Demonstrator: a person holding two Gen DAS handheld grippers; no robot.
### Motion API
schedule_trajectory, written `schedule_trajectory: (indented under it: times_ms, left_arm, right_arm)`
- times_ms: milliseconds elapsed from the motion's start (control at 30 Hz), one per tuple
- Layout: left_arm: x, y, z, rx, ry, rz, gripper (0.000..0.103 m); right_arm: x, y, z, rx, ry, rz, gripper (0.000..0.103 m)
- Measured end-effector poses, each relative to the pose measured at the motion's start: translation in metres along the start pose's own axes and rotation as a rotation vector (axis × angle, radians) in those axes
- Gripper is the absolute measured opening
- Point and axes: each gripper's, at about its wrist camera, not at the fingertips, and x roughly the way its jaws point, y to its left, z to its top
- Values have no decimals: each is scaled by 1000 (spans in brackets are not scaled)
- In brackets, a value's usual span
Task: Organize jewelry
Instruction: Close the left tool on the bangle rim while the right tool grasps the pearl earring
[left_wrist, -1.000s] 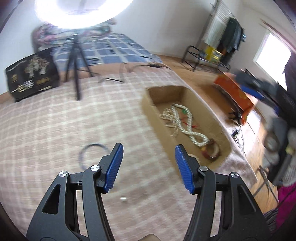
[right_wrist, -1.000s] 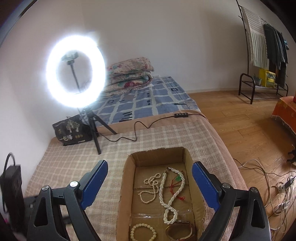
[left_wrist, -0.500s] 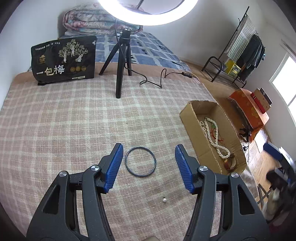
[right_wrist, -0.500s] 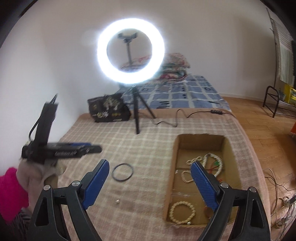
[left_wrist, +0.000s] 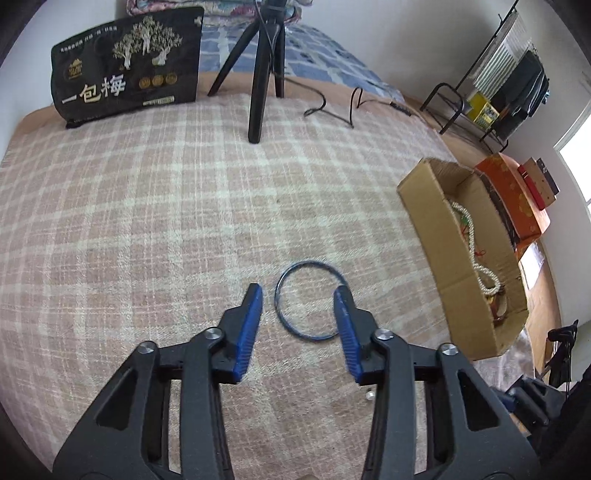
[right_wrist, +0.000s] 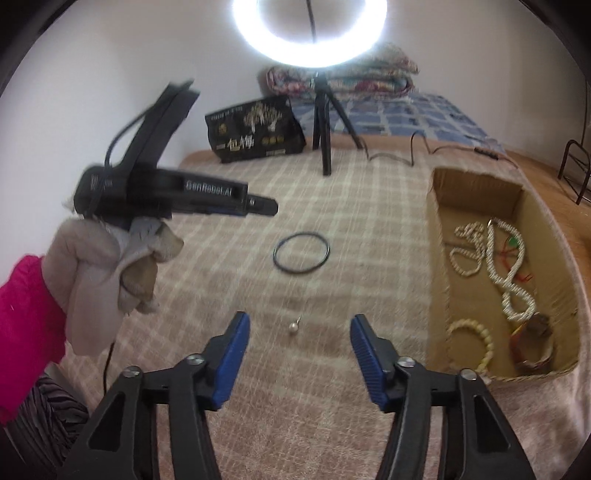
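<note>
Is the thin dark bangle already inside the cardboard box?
No, the bangle lies on the plaid blanket, well left of the cardboard box.

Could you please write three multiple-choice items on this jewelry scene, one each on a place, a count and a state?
1. Where does the dark bangle lie?
A. in the cardboard box
B. on the plaid blanket, left of the box
C. on the tripod

2. How many loose jewelry pieces lie on the blanket outside the cardboard box?
A. two
B. four
C. none

3. How does the left gripper stand?
A. shut on the bangle
B. shut on nothing
C. open, holding nothing

Answers: 1 B, the bangle rests flat on the blanket, clear of the box. 2 A, only the bangle and a small pearl earring. 3 C, its blue fingers stand apart around the bangle.
</note>
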Motion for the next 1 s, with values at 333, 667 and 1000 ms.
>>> schedule_trajectory:
  times_ms: [333,667,1000]
  left_arm:
    - [24,-3,1,9,45,5,30]
    - [40,1,3,-3,66,14,30]
    - [55,1,1,10,92,26,23]
  right_arm:
    - [43,-3,-9,3,93,41,30]
    - [64,7,-6,-25,127,31,27]
    - [72,20,-4,-73,140,-1,27]
